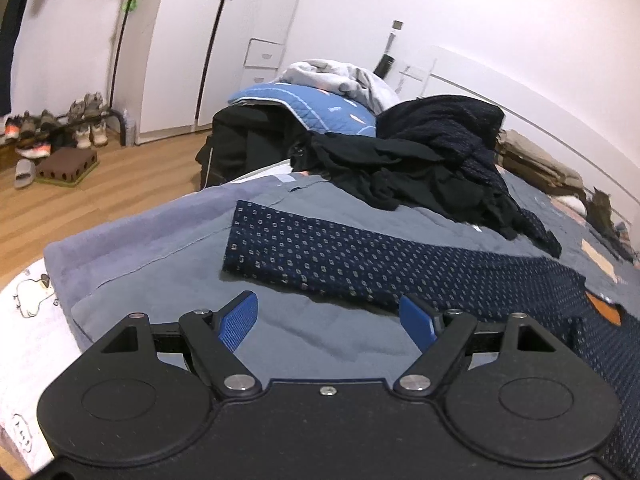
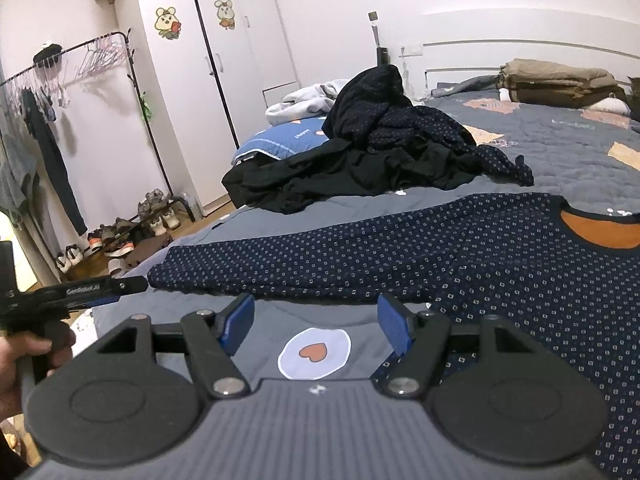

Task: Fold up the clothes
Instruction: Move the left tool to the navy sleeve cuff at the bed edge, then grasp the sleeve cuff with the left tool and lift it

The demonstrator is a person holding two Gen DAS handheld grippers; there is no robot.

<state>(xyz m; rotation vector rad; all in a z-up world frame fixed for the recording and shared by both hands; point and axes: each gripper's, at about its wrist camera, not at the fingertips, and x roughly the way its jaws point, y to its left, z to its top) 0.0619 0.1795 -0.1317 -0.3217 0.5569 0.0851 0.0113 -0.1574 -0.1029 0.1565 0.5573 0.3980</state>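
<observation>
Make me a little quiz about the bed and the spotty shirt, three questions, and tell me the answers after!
1. True or false: the left gripper is squeezing the spotty shirt.
2. What colour shows inside the shirt's neck? A) green B) orange C) white
3. Fill in: behind the shirt lies a heap of ____ clothes on the bed cover.

Key
1. False. Both it and the right gripper are open and hold nothing; the sleeve lies flat just ahead of the left one.
2. B, orange.
3. Dark (black and navy).
</observation>
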